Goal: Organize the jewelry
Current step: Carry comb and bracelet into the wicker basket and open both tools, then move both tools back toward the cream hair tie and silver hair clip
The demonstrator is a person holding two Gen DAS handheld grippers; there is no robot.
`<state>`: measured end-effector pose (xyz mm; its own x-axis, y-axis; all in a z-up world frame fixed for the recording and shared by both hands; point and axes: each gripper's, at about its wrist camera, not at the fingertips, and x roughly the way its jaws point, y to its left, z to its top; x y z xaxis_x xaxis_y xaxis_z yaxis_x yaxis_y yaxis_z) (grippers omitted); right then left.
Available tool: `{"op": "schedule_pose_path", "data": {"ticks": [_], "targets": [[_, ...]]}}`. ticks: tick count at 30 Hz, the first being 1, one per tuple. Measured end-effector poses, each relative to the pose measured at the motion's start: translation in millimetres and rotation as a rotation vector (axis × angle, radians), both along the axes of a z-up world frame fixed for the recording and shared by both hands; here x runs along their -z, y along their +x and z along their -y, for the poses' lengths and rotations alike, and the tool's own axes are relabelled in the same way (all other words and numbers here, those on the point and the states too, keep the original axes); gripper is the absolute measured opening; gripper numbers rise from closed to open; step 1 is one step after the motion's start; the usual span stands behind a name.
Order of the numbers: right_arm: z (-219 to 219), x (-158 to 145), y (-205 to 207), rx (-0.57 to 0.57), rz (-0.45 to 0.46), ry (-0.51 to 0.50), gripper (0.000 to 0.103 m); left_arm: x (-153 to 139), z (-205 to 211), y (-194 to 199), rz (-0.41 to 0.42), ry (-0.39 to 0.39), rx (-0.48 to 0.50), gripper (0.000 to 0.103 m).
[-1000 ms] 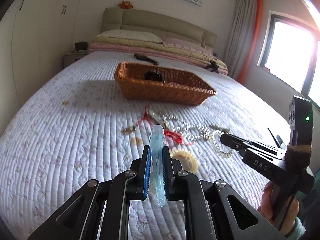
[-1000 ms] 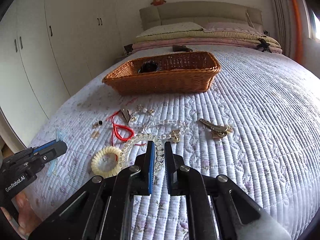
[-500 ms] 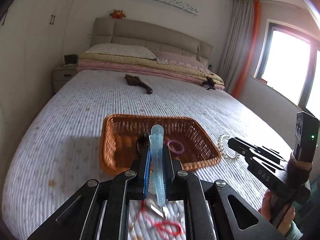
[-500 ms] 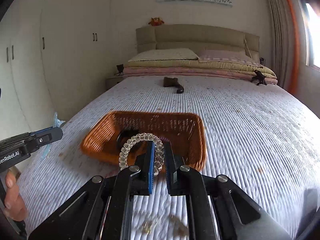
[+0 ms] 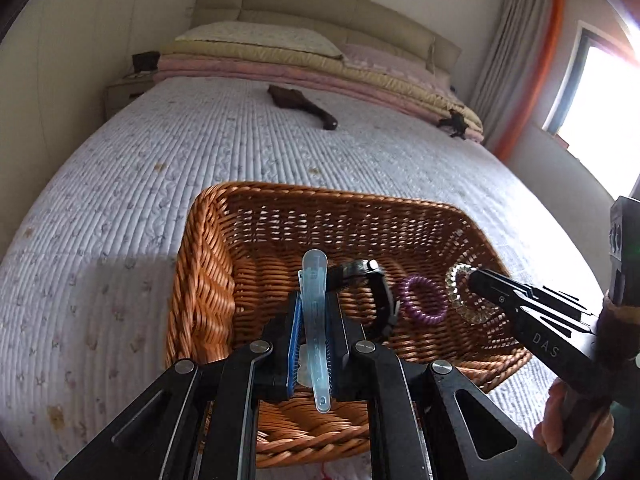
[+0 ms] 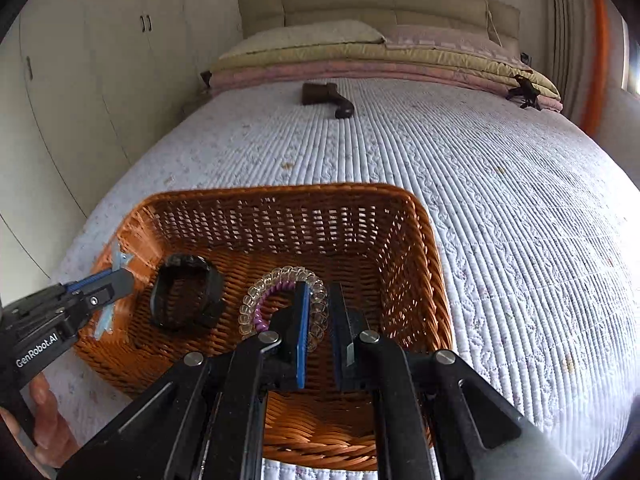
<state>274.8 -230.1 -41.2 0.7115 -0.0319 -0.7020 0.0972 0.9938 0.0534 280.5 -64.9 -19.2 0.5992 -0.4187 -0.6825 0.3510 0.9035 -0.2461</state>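
Note:
A brown wicker basket (image 5: 208, 248) (image 6: 424, 240) sits on the bed. Inside lie a black watch (image 5: 374, 280) (image 6: 186, 298) and a purple coil hair tie (image 5: 424, 300) (image 6: 262, 322). My left gripper (image 5: 314, 320) (image 6: 116, 280) is shut on a light blue hair clip (image 5: 316, 308) (image 6: 110, 308) and holds it over the basket. My right gripper (image 6: 322, 320) (image 5: 474, 278) hovers over the basket's right part, with a clear coil bracelet (image 6: 280, 276) (image 5: 460, 296) at its fingertips. Its jaws stand slightly apart, and I cannot tell whether they still grip it.
The quilted white bedspread (image 5: 140, 184) surrounds the basket. A dark brown object (image 5: 304, 106) (image 6: 326, 98) lies farther up the bed, before stacked bedding (image 6: 360, 60). A window (image 5: 600, 112) is at the right, wardrobes (image 6: 80, 80) at the left.
Both grippers have moved forward and down from the jewelry pile to over the basket, carrying the clip and the bracelet. The right jaws look wider apart than before.

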Motion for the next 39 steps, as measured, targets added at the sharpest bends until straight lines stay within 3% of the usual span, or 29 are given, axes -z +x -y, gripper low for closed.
{"op": "schedule_pose_path", "data": {"ticks": [7,10,16,17,18,19,21,26,33,39], "targets": [[4.4,18.4,11.9,0.011,-0.090,0.038,0.011,10.2,1.4,7.8,-0.029,0.019,-0.011,0.011],[2.0,19.6,12.2,0.023,-0.086,-0.002,0.011,12.5,2.1,6.4,-0.015,0.039,-0.018,0.012],[5.3,18.2,8.9,0.023,-0.080,0.037,0.012,7.9,7.1,-0.8,0.033,0.071,-0.015,0.014],[6.2,16.8,7.8,0.025,-0.070,0.037,0.012,6.3,6.0,-2.3,0.036,0.065,-0.012,0.021],[7.7,14.3,5.9,0.029,-0.056,0.038,0.016,3.9,4.5,-4.5,0.039,0.050,-0.007,0.037],[9.0,12.3,3.8,0.029,-0.046,0.044,0.019,0.3,2.6,-8.0,0.051,0.035,-0.005,0.044],[12.5,6.9,-4.0,0.032,-0.021,0.058,0.026,-9.1,-0.8,-17.3,0.090,0.023,-0.004,0.048],[11.4,-19.1,-52.6,0.013,0.090,0.069,0.026,-43.0,-11.8,-56.3,0.181,-0.027,0.018,0.048],[11.5,-58.4,-150.6,-0.017,0.294,0.064,0.028,-89.3,-33.6,-145.4,0.317,-0.061,0.028,0.048],[17.3,-64.2,-215.9,-0.022,0.408,0.035,0.028,-97.3,-53.7,-217.2,0.380,-0.089,0.037,0.048]]}}
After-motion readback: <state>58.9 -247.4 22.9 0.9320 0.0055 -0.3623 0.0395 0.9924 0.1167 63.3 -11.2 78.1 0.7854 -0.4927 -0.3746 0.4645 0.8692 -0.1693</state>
